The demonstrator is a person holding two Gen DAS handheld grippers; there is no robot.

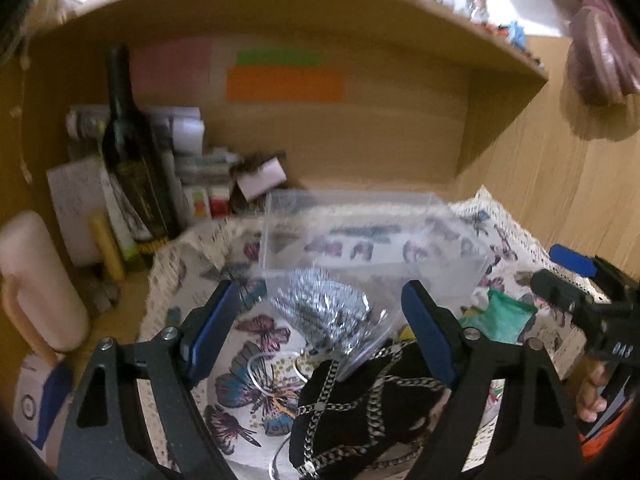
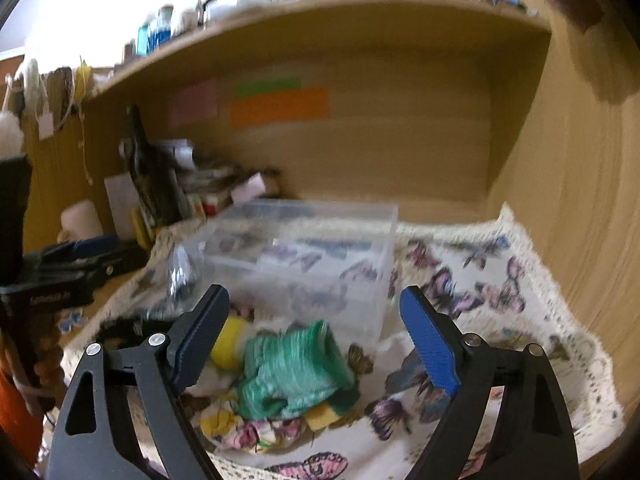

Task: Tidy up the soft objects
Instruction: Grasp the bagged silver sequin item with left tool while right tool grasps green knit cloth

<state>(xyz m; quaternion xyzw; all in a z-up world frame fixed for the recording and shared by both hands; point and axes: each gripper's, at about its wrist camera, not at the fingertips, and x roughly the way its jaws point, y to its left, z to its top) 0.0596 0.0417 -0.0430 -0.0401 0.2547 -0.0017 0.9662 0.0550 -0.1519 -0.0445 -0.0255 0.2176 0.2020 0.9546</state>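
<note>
Only "OAS" reads on the right tongs; jaws apart.

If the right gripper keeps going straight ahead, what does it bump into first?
Probably the green knitted cloth, which lies between the open fingers of the right gripper, atop the soft pile on the butterfly cloth. The clear plastic box sits just behind it. The picture is blurred, so depth is uncertain.

Right gripper: jaws spread wide, holding nothing.
Green knit cloth: crumpled between the fingers, touching neither.
Yellow roll: just beside the left finger.
Clear plastic box: ahead, on the butterfly cloth.
Left gripper: far left.
</note>
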